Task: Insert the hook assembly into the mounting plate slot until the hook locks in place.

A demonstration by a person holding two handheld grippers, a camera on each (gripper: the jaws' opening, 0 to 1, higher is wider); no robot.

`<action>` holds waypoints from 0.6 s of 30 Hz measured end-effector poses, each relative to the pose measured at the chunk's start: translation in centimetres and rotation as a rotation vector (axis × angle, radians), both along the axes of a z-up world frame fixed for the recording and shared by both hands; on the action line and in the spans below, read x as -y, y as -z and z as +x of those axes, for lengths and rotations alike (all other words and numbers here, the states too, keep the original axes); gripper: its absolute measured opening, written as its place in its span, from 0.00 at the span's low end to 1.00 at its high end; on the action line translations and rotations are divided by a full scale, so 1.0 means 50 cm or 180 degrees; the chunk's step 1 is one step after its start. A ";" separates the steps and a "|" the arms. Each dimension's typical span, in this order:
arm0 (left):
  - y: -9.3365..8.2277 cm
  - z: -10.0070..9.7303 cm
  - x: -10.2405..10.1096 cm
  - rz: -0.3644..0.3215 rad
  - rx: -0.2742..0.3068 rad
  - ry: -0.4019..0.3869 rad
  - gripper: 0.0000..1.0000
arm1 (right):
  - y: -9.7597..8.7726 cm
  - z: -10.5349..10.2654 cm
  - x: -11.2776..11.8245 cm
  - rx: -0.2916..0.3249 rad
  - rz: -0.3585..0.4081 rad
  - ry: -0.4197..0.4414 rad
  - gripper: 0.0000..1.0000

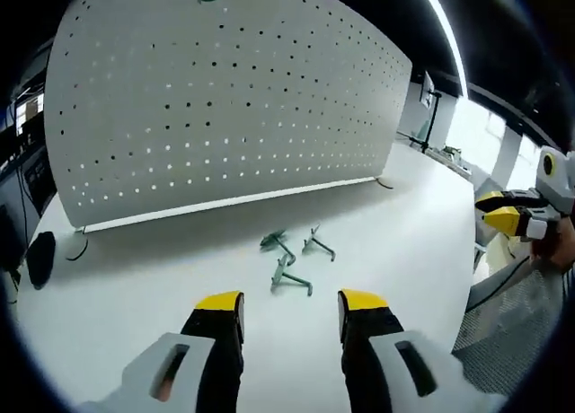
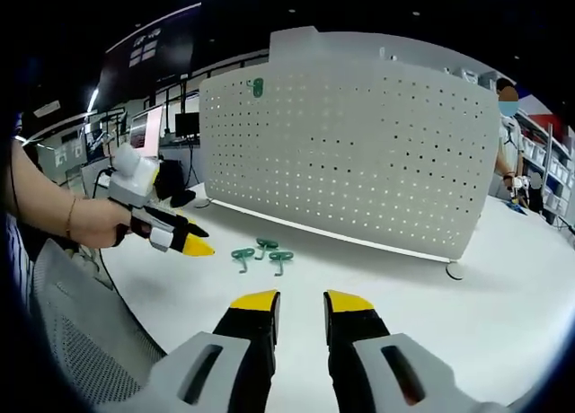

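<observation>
Your left gripper (image 1: 291,303) hovers over the white table (image 1: 395,233), its jaws spread and holding nothing. Your right gripper (image 2: 301,302) does the same — jaws apart, empty. The 3 green hooks (image 1: 292,256) lie loose on the table just in front of the upright pegboard (image 1: 225,90); a 4th green hook (image 2: 258,87) hangs near its top edge.

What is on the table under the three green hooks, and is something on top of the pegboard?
The three green hooks lie directly on the bare white table; nothing beneath them. Near the pegboard top, one green hook already hangs. What stands behind the board is covered.
</observation>
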State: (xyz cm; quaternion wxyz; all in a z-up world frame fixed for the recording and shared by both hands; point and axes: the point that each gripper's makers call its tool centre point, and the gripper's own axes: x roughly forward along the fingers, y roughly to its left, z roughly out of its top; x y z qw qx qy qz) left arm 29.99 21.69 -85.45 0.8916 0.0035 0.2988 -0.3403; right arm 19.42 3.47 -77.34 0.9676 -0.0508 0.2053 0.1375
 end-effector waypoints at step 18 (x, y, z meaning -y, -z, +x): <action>0.061 0.040 0.029 0.0119 -0.0103 0.0073 0.31 | 0.008 0.000 0.002 -0.0052 -0.0011 0.0002 0.16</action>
